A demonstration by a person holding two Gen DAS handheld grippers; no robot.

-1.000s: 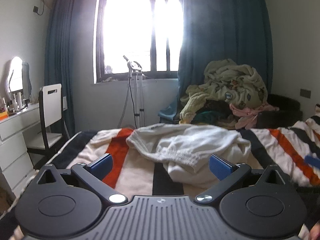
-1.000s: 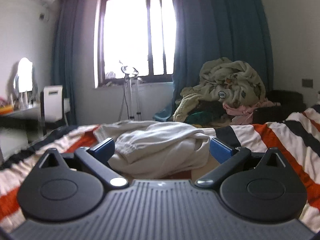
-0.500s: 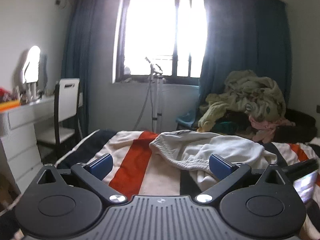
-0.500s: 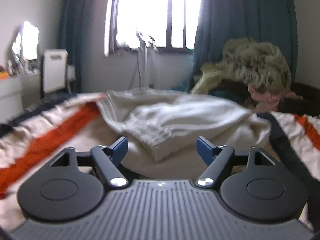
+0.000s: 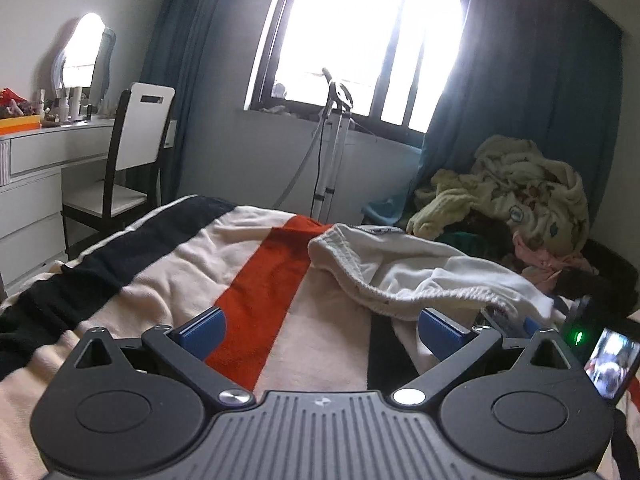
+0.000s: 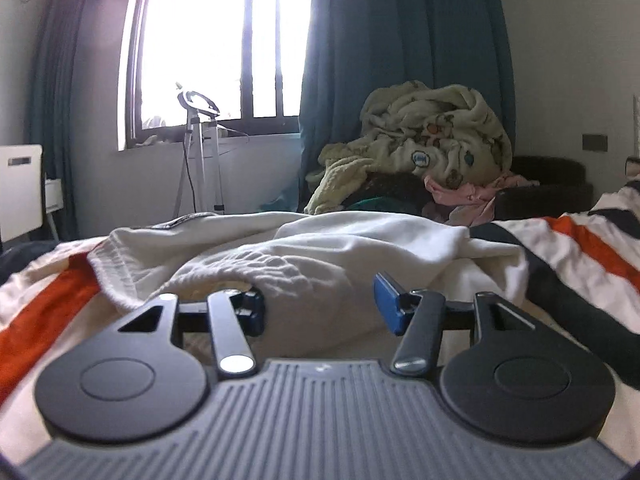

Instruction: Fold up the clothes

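Note:
A crumpled white garment (image 5: 420,272) with a ribbed hem lies on the striped blanket (image 5: 200,276). My left gripper (image 5: 322,330) is open and empty, low over the blanket, left of the garment's hem. My right gripper (image 6: 320,306) is open with its jaws partly closed in, set around a ribbed fold of the same garment (image 6: 280,264); the cloth lies between the fingers, which are not clamped on it. The right gripper's body also shows at the right edge of the left wrist view (image 5: 588,336).
A pile of clothes and a cream blanket (image 6: 424,148) sits beyond the bed's far side. A white desk (image 5: 36,168) and chair (image 5: 132,156) stand at the left. A tripod stand (image 5: 332,140) is under the window.
My right gripper has moved forward and down onto the garment and its jaws have narrowed around the ribbed fold. My left gripper has swung left and lower over the blanket.

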